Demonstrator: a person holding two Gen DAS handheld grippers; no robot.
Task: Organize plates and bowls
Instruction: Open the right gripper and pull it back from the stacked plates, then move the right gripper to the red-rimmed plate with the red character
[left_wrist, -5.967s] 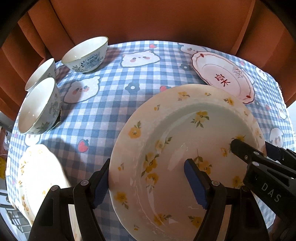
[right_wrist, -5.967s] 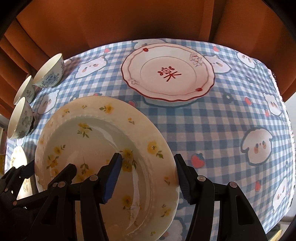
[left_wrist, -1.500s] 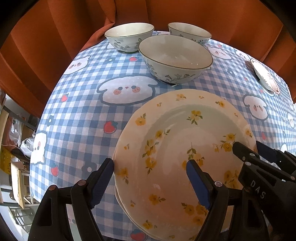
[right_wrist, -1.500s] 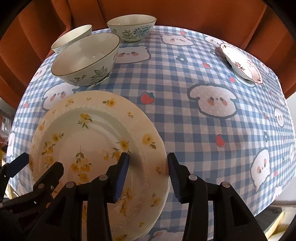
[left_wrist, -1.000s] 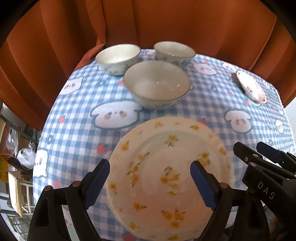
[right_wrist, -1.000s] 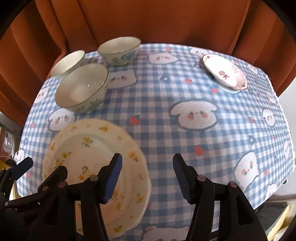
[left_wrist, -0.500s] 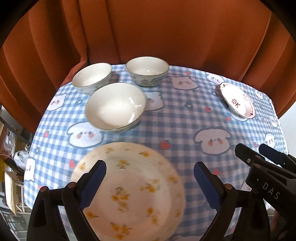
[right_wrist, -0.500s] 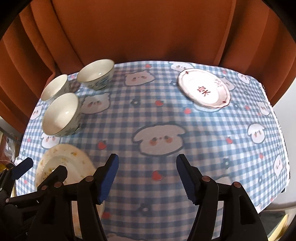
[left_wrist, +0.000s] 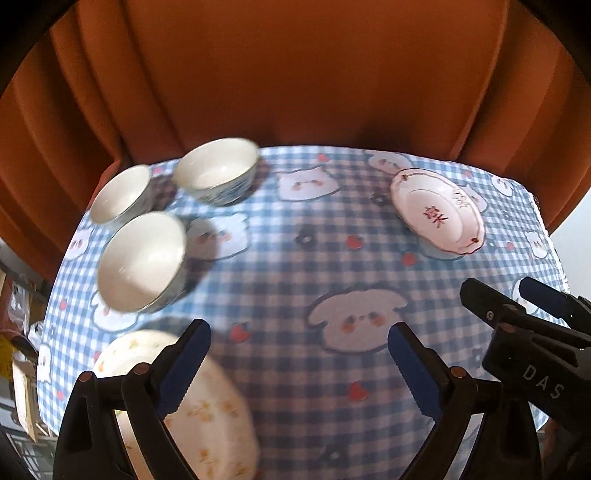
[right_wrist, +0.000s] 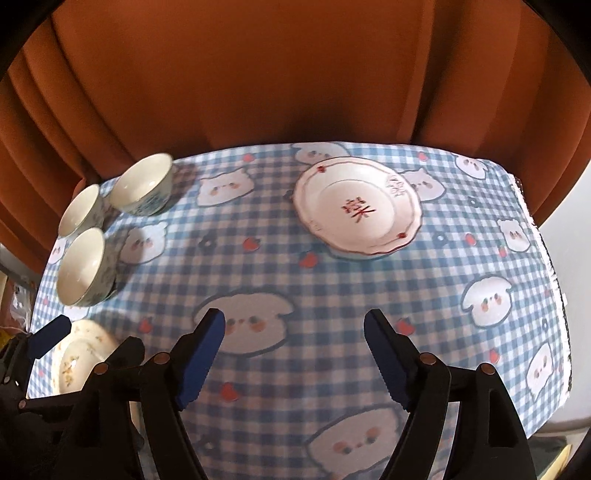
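The yellow-flowered plate (left_wrist: 192, 402) lies on the checked tablecloth at the near left, seen also in the right wrist view (right_wrist: 79, 356). A red-rimmed white plate (right_wrist: 356, 210) with a red character sits at the far right, and shows in the left wrist view (left_wrist: 436, 214). Three white bowls (left_wrist: 142, 258) (left_wrist: 216, 175) (left_wrist: 120, 192) stand at the far left. My left gripper (left_wrist: 299, 354) is open and empty above the table. My right gripper (right_wrist: 293, 345) is open and empty, high over the table's middle.
An orange curtain (right_wrist: 295, 74) hangs behind the table. The table's right edge (right_wrist: 554, 280) drops off by a pale wall. Clutter shows below the left edge (left_wrist: 22, 332).
Both grippers let go of the yellow-flowered plate at the near left, opened wide and rose back. The views have swung right, toward the red-rimmed plate.
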